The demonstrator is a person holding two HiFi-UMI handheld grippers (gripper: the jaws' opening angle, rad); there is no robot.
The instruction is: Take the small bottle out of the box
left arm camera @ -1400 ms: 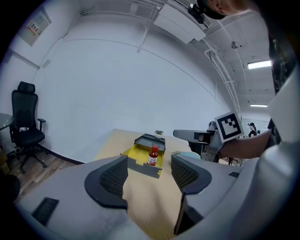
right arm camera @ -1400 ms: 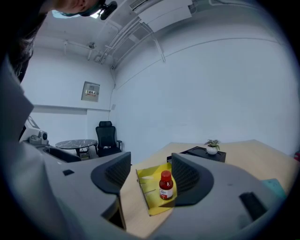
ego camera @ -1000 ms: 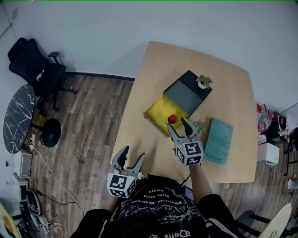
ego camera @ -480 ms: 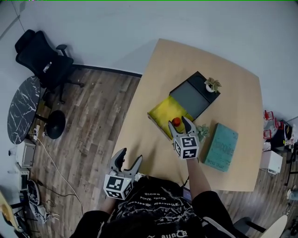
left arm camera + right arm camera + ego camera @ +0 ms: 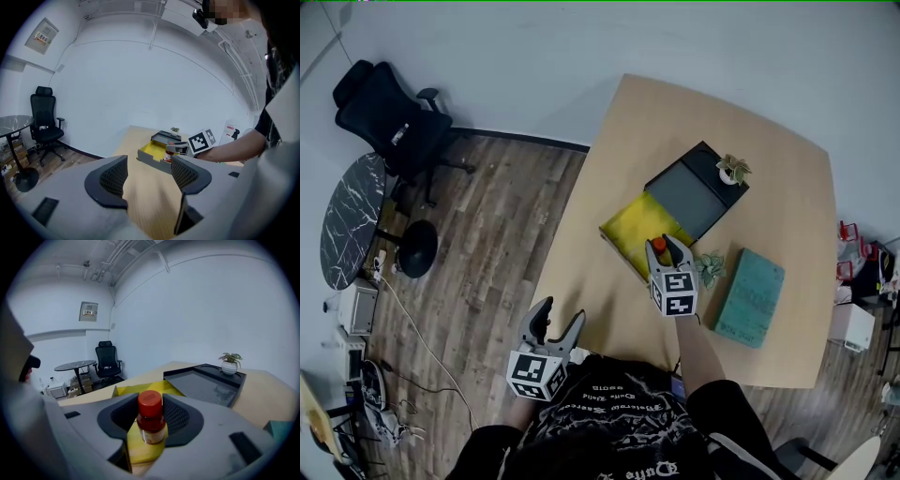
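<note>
Saw the yellow-lined box (image 5: 630, 228) open straight ahead of the right gripper (image 5: 666, 246), with the small bottle (image 5: 151, 420) standing upright in its near part. Found the jaws just closed in there, pads pressed against both sides of the red-capped bottle. Noted the dark lid (image 5: 694, 192) beyond the box, carrying a potted plant (image 5: 733, 170) at its far corner. Found the left gripper (image 5: 149, 176) released, nothing between its jaws, well back from the box. Could not read the bottle's pale label, nor the cover of the teal book (image 5: 752, 298) right of the right gripper.
</note>
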